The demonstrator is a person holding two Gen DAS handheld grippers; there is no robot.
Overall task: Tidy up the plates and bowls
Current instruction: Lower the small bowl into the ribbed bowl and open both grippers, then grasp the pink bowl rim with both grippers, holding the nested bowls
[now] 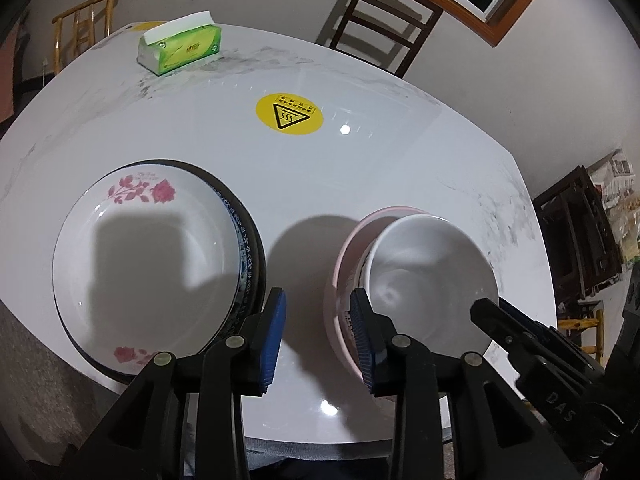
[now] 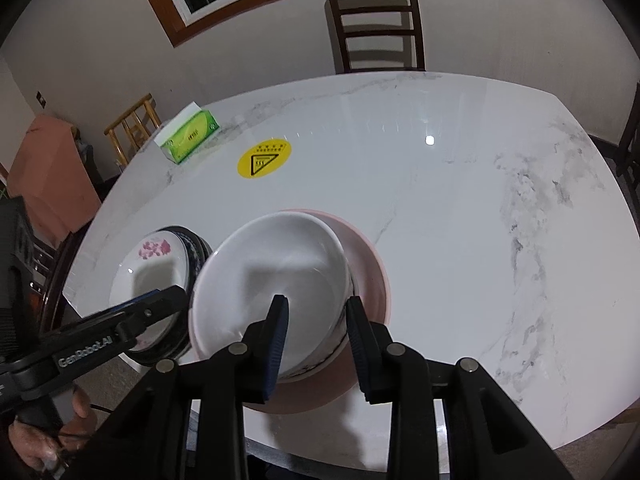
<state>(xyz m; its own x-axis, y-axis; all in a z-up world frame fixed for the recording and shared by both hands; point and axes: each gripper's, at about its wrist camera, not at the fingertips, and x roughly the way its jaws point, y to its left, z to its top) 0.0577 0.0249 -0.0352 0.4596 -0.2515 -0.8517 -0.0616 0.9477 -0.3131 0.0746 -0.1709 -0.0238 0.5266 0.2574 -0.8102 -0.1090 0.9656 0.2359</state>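
White bowl [image 2: 276,280] sits nested in the pink bowl [image 2: 372,272] at six o'clock; plates [image 1: 152,264] stacked at nine. Sorting looks nearly done. Right gripper [image 2: 316,344] straddles the rim, unclamped; left gripper [image 1: 318,344] empty, narrow.

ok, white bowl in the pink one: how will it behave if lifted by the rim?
White bowl looks glazed ceramic: likely rigid, slippery, chip-prone. It sits tilted and off-centre in the pink bowl, so it may rock or slide when nudged.

White rose-patterned plate [image 1: 148,256], white bowl [image 2: 272,280], pink bowl [image 2: 372,280], green tissue pack [image 1: 180,49]
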